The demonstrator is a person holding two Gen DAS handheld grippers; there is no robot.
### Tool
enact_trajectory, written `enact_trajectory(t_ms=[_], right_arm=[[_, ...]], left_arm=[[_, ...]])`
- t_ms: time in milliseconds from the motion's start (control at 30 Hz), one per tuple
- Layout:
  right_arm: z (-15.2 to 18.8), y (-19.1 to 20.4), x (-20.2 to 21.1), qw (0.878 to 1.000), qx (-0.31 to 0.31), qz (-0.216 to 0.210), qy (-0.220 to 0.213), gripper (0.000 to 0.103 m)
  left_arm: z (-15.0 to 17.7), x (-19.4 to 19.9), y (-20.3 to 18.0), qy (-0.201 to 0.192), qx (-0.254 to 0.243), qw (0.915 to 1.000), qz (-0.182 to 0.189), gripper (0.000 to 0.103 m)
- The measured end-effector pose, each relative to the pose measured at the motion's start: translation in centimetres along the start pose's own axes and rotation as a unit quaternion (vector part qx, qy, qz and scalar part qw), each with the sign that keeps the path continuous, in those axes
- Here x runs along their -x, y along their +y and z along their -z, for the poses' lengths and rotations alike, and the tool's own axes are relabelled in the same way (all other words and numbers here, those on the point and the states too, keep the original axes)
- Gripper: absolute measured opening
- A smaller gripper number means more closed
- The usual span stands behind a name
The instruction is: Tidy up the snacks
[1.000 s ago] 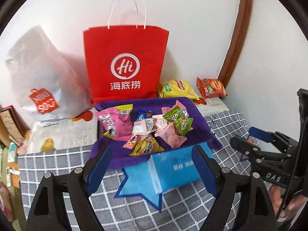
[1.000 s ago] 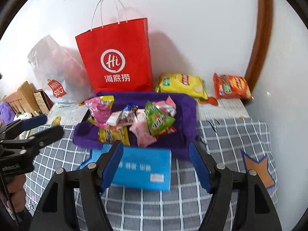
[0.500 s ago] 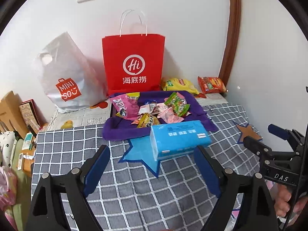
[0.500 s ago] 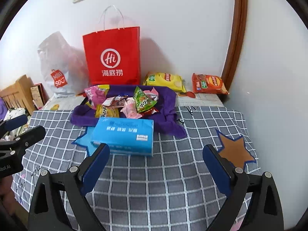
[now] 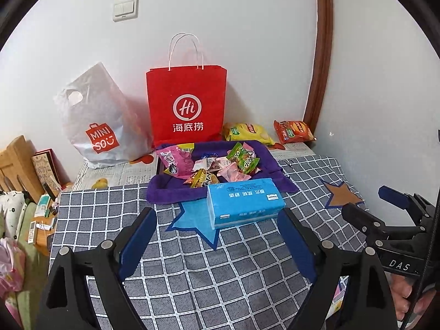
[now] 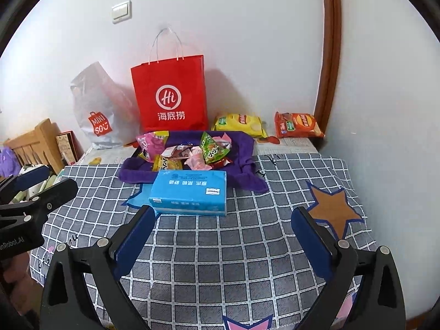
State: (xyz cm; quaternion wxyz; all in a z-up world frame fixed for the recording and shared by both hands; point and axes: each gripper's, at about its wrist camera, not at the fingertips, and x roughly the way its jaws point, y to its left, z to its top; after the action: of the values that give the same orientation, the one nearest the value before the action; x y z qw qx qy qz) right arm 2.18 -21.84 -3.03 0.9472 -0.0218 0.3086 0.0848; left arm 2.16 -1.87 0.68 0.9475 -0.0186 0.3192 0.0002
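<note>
Purple cloth tray (image 5: 176, 192) heaped with loose snack packets (image 5: 242, 158): both left gripper (image 5: 217, 236) and right gripper (image 6: 224, 235) spread, empty; crinkly wrappers may slip.

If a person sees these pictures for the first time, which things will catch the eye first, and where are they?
The bright red paper bag stands upright against the white wall at the back, with a grey plastic bag beside it. In front of it, a purple tray holds a heap of colourful snack packets, and a blue tissue pack lies on the checked cloth against the tray's near edge. Both grippers, left and right, are open and hold nothing.
</note>
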Motion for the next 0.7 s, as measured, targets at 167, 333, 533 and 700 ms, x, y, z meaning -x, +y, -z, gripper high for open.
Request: enact_trajectory(t_ms=[167, 333, 533, 700], right_arm=[[-0.16, -0.29, -0.11, 1.000, -0.006, 0.000, -0.002, 0.098], [-0.14, -0.38, -0.06, 1.000, -0.007, 0.000, -0.003, 0.098], [-0.16, -0.40, 0.17, 1.000, -0.008, -0.002, -0.007, 0.098], [-0.10, -0.54, 0.31, 1.000, -0.008, -0.004, -0.009, 0.098]], left_arm=[[-0.07, 0.21, -0.04, 0.000, -0.001, 1.0000, -0.001, 0.089], [-0.06, 0.25, -0.05, 0.000, 0.001, 1.0000, 0.000, 0.089], [-0.08, 0.15, -0.14, 0.003, 0.002, 1.0000, 0.000, 0.089], [-0.06, 0.16, -0.12, 0.003, 0.002, 1.0000, -0.001, 0.089]])
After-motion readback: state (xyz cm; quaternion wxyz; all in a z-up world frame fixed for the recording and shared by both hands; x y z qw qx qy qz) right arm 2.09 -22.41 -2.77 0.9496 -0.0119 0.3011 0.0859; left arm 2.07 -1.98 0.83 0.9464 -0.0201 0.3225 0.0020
